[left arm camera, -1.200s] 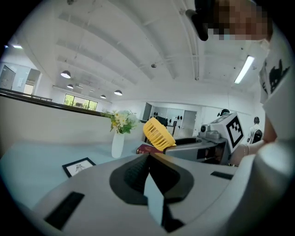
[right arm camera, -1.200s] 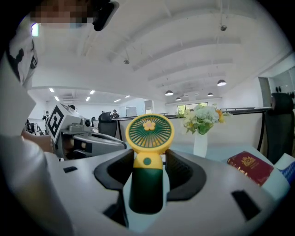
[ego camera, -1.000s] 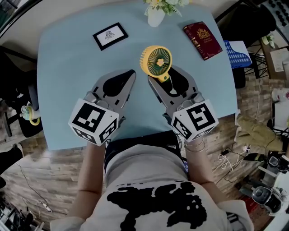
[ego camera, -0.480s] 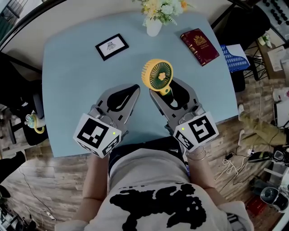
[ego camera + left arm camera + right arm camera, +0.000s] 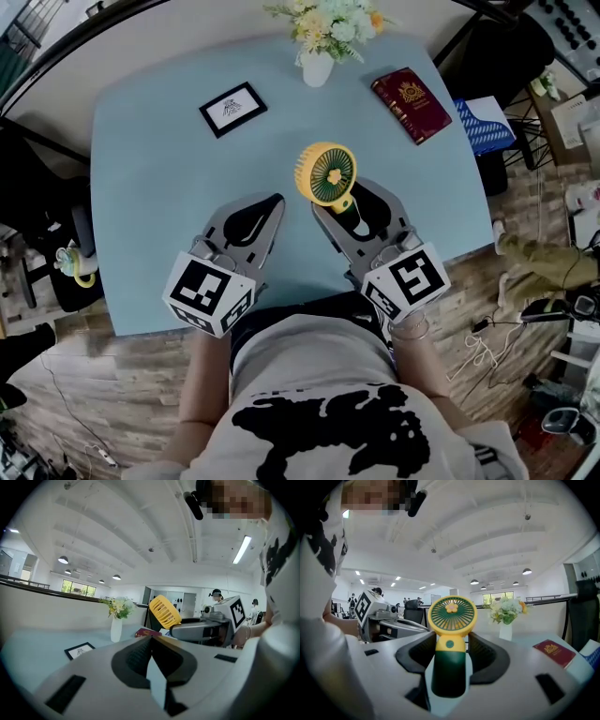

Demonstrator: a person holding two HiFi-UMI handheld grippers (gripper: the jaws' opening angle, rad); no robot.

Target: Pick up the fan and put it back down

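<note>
- Closest in the head view is the person's white shirt (image 5: 309,412) with a black print. Both forearms reach forward over the near edge of the pale blue tabletop (image 5: 150,206).
- The left gripper (image 5: 277,200) is held low over the tabletop, a little left of centre. Its jaws are clenched tip to tip, and its own view shows nothing between them.
- The right gripper (image 5: 345,193) is just beside it on the right, well apart from the tabletop's edges. It is grasping the fan (image 5: 327,174) by the dark green handle, with a jaw pressing on each side just below the yellow collar.
- The fan is near the middle of the tabletop, upright in the right gripper. Its round yellow head rises above the jaw tips, and the green grille with a small flower at its centre faces back toward the person. Whether the handle's foot rests on the tabletop or is clear of it cannot be told.
- Beyond the left gripper, a black-framed card (image 5: 232,108) lies flat on the far left part of the tabletop.
- At the far edge stands a white vase (image 5: 317,67) with pale flowers (image 5: 328,19).
- To the right of the vase, a dark red booklet (image 5: 411,103) with a gold crest lies flat near the far right corner.
- Off the tabletop to the right sits a blue striped item (image 5: 486,122). Below it is a wooden floor (image 5: 94,375) with a loose white cable (image 5: 478,347) on it.
</note>
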